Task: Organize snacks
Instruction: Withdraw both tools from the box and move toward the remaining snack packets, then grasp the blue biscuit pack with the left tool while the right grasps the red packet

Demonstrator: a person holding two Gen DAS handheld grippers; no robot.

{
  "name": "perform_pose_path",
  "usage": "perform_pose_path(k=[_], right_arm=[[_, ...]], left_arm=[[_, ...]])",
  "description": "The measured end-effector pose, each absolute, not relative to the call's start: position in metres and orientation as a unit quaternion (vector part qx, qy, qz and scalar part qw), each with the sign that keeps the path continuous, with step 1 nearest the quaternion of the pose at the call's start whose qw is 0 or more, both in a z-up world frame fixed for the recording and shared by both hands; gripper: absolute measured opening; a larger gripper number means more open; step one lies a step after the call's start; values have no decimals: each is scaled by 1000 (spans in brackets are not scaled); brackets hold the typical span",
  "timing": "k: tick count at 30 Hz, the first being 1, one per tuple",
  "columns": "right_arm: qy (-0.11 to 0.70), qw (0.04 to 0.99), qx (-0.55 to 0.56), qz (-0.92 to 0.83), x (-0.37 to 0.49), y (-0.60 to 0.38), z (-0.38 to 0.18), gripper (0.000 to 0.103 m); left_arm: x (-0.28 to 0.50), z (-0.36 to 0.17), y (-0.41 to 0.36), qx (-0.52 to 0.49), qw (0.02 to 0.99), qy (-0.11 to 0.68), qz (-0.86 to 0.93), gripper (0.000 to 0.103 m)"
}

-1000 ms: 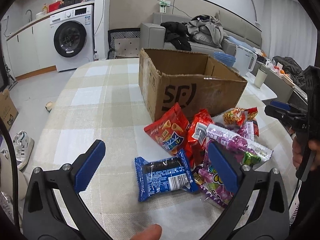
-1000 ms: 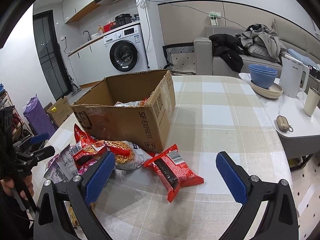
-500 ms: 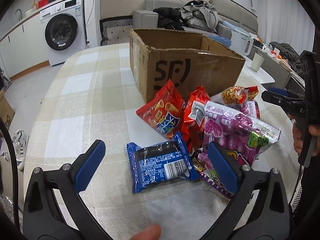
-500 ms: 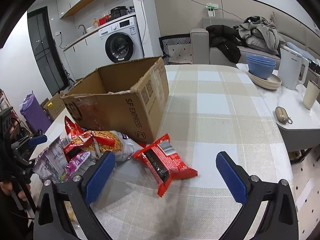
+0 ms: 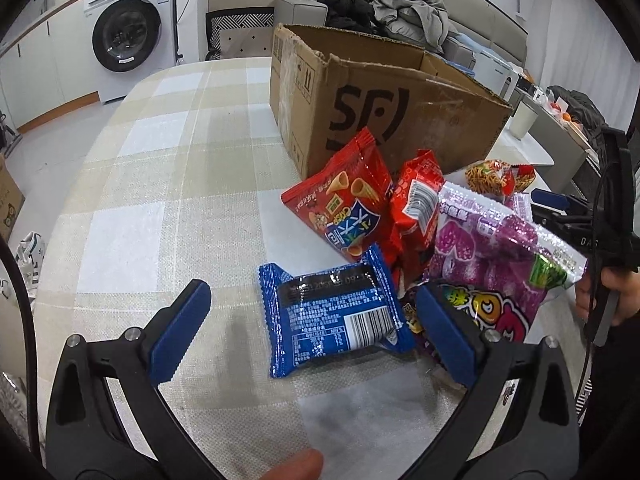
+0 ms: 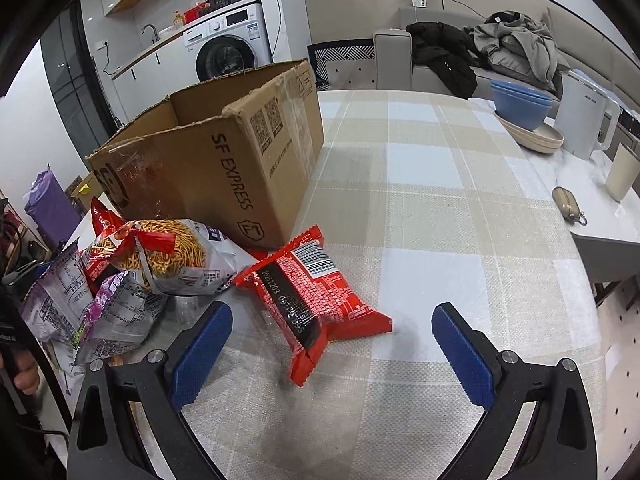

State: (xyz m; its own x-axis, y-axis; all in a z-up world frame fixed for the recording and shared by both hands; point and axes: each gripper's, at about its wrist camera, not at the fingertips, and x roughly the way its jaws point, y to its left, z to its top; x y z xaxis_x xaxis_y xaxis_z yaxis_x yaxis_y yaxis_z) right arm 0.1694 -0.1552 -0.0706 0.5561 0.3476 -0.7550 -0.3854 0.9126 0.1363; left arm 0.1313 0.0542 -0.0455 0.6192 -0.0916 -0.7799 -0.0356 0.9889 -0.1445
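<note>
An open cardboard box (image 5: 384, 108) stands on the checked tablecloth; it also shows in the right wrist view (image 6: 224, 160). Snack packs lie piled in front of it. My left gripper (image 5: 316, 332) is open around a blue pack (image 5: 332, 316) that lies flat on the table. Behind it are a red cone-snack bag (image 5: 344, 200), a red pack (image 5: 416, 208) and a purple bag (image 5: 492, 240). My right gripper (image 6: 332, 348) is open, just above a red pack (image 6: 316, 296). A noodle-snack bag (image 6: 168, 252) and purple bags (image 6: 92, 304) lie to its left.
A side table at the right holds blue bowls (image 6: 520, 104), a white kettle (image 6: 584, 116), a cup (image 6: 622, 172) and a small pouch (image 6: 566, 204). A washing machine (image 5: 128, 36) and a sofa with clothes (image 6: 500, 52) stand behind the table.
Both grippers have moved forward and lower toward the snacks. The blue pack now lies between the left fingers, and the red pack is closer to the right fingers. Both stay open.
</note>
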Motion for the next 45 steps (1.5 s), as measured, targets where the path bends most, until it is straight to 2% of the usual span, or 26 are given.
perform_pose_path(k=[21,24,25,28,31,34,36,40,45], right_arm=[[413,885,-32,212,172,-136,-74,99],[413,885,-30,213,172,-137,-74,92],[414,884,-29,214,172,-137,-74,87],[415,885,-27,210,172,-138,-74,81],[417,883,-27,212,173,-139,-75,65],[420,882,-32,210,173,-139,-76,58],[414,884,-38,212,171,-140,-74,49],[417,881,-53,218,164,-142,-74,41],[430,872,-68,225,158,-147,-73,41]], left_arm=[[145,-62,52,-74,885,459,-32,102],[144,-66,51,-72,883,463,-30,101],[144,-67,51,-72,882,465,-32,99],[144,-71,50,-74,878,472,-42,93],[142,-73,50,-72,878,471,-47,89],[141,-73,49,-68,879,469,-50,85],[140,-72,48,-69,880,466,-54,81],[137,-72,46,-68,880,466,-58,76],[136,-72,44,-58,880,469,-58,75]])
